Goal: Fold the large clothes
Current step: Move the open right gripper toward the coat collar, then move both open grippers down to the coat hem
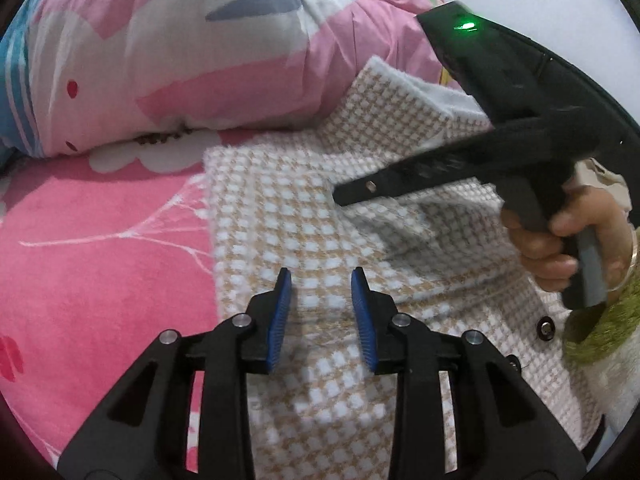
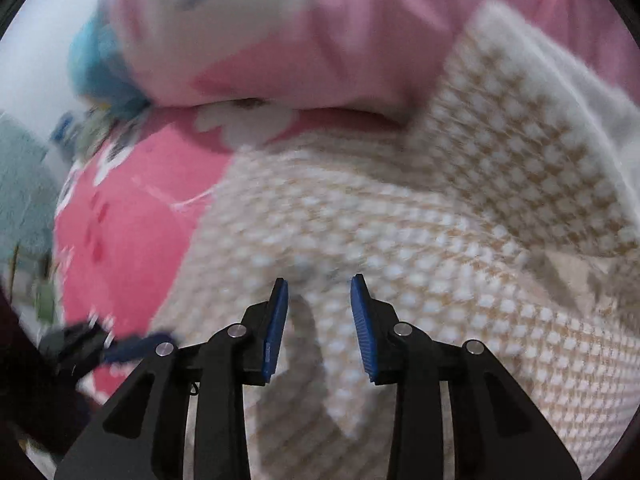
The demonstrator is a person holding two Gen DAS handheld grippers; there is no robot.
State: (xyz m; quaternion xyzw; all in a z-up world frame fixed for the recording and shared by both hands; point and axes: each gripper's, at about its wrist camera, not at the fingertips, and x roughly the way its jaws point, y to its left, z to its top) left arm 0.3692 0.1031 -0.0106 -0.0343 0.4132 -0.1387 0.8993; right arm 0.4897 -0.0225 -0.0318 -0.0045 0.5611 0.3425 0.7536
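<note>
The tan-and-white checked woolly jacket (image 1: 320, 216) lies on the pink floral bedsheet (image 1: 100, 240), its long axis running six to one o'clock; the left gripper (image 1: 322, 300) hovers released over its near hem; the right gripper (image 2: 320, 308), likewise released and empty, hangs above the cloth's middle, judged nearer the raised collar flap (image 2: 520, 140) at one o'clock.

Pink floral bed sheet (image 1: 100, 240) carries checked beige-white garment (image 1: 304, 216) (partly folded), pink quilt (image 1: 160, 60) behind.

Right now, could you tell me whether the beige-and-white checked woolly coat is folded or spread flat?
Partly folded: the beige-and-white checked woolly coat has one flap turned over, showing white lining.
</note>
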